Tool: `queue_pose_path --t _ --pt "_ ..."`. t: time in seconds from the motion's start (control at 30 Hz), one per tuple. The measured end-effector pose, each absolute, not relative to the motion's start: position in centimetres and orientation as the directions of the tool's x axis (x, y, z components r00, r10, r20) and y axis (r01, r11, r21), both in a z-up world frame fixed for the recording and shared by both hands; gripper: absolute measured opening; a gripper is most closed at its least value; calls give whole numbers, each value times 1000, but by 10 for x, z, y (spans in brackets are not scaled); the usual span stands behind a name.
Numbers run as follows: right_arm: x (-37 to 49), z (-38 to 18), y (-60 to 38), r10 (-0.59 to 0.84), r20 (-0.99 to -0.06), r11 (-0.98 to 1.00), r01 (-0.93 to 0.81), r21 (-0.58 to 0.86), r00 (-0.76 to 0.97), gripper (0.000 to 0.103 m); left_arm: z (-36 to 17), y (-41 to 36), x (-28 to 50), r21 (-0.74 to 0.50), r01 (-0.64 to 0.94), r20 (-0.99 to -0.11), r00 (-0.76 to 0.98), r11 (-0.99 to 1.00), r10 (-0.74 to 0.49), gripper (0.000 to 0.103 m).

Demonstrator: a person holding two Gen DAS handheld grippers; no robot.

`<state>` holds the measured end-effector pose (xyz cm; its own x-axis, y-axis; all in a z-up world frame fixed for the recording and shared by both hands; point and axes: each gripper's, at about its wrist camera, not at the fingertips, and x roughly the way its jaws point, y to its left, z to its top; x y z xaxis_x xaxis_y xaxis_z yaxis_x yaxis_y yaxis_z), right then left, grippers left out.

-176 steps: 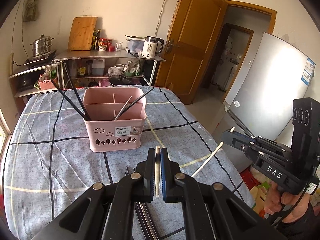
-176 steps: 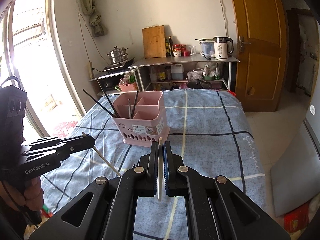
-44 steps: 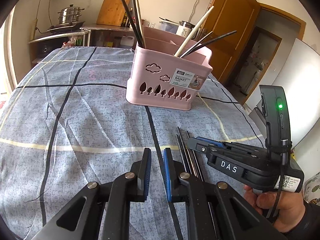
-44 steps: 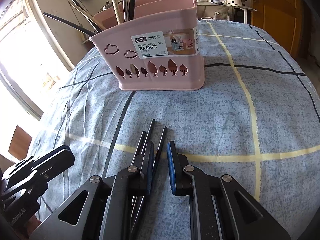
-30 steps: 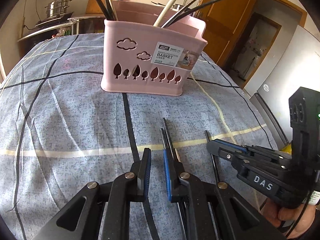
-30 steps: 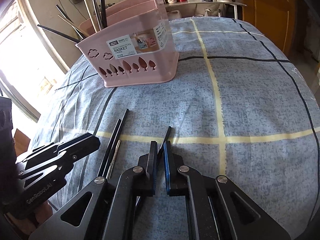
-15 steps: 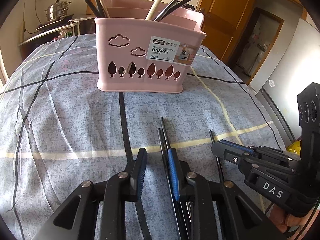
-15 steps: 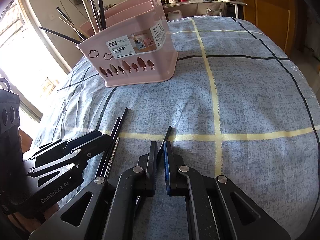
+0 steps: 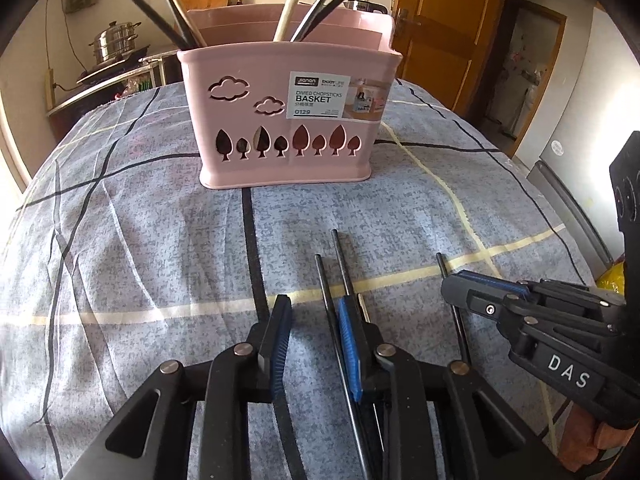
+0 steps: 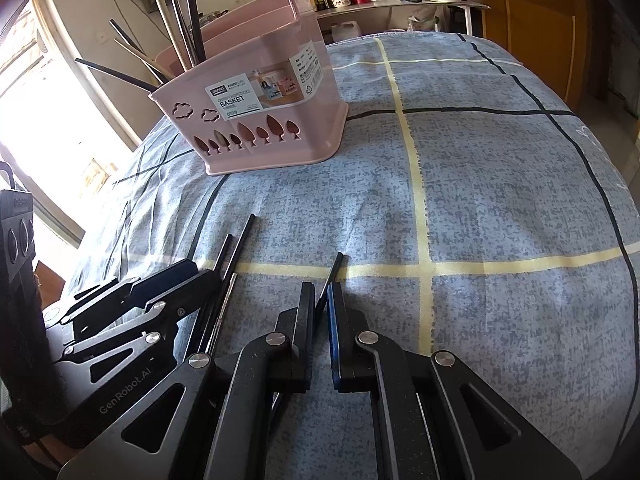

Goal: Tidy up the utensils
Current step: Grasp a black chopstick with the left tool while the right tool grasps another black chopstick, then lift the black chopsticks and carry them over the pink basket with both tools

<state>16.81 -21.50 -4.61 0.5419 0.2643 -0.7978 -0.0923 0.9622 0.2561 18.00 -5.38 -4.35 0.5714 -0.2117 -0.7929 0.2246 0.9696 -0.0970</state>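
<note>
the dark chopsticks (image 9: 325,280) lie near the desk's front edge, short of the pink basket (image 9: 288,120): thin, stiff, light, likely slippery, best pinched mid-shaft. left gripper (image 9: 312,316) jaws, narrow, have just been opening around one; right gripper (image 10: 320,300) clamps another (image 10: 334,266).

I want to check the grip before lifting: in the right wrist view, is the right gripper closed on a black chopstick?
Yes, the right gripper has its jaws pinched on a black chopstick lying on the cloth.

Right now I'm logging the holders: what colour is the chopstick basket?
Pink, with cloud and tree cut-outs; the chopstick basket shows best in the left wrist view.
</note>
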Motion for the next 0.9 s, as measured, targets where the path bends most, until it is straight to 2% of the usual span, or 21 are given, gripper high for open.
queue_pose_path --t 0.1,0.53,0.83,0.9 --pt "167 -46 -217 263 -799 962 -91 256 540 6 -43 -50 181 -83 216 -801 566 973 -194 9" --pt "173 -41 -225 235 -838 969 -49 244 492 6 -40 4 184 -154 147 -843 496 977 -207 7" --pt "181 -40 -211 154 -870 988 -59 143 468 7 -40 -13 201 -73 177 -857 493 981 -153 10" --pt "183 -40 -210 151 -870 988 -64 137 469 7 -39 -16 201 -59 181 -858 494 982 -143 7"
